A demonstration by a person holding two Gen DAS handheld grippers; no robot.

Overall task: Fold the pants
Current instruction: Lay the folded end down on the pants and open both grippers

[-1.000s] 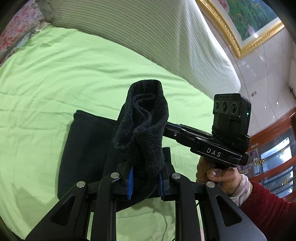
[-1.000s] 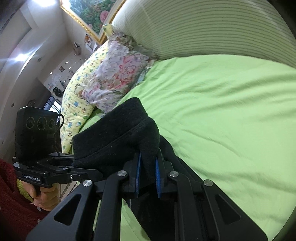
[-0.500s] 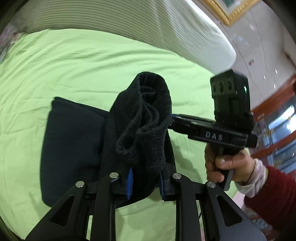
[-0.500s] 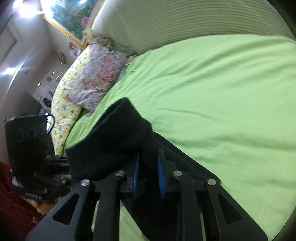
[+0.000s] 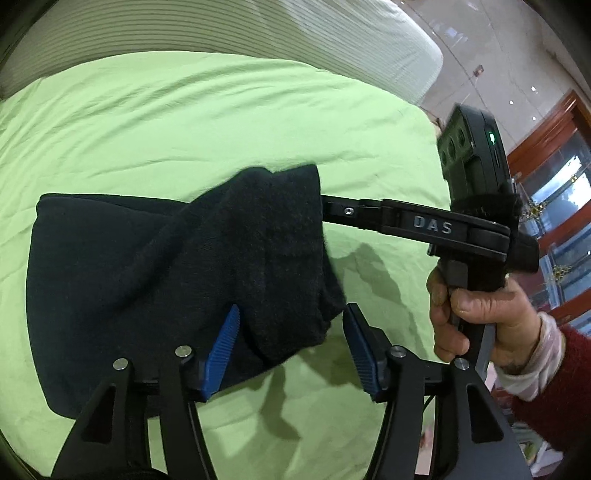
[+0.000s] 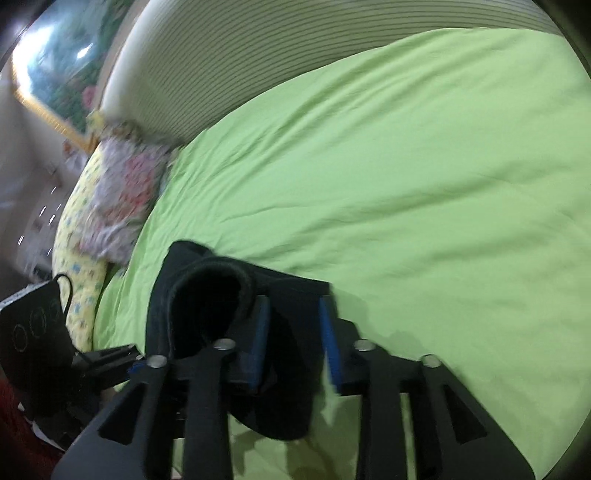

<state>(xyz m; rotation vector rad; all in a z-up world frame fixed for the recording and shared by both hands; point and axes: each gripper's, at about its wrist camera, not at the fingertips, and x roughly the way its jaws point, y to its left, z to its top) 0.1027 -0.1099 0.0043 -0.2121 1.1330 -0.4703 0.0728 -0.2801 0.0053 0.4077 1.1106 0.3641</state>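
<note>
The black pants (image 5: 147, 280) lie partly folded on the green bed sheet (image 5: 184, 122). A folded-over end of the fabric hangs between the fingers of my left gripper (image 5: 291, 343), whose blue pads stand wide apart, so it is open. My right gripper (image 6: 293, 341) is also open, its blue pads apart with dark cloth (image 6: 207, 306) draped over its left finger. In the left wrist view the right gripper's body (image 5: 424, 225) reaches into the fold from the right, held by a hand in a red sleeve.
A striped white headboard cushion (image 5: 258, 33) borders the far edge of the bed. Floral and yellow pillows (image 6: 110, 206) lie at the left in the right wrist view. A framed picture (image 6: 55, 74) hangs on the wall. Wooden cabinets (image 5: 554, 206) stand at the right.
Both grippers were shut on the pants' end and have opened. The raised fabric has dropped lower and flopped onto the folded part on the sheet.
</note>
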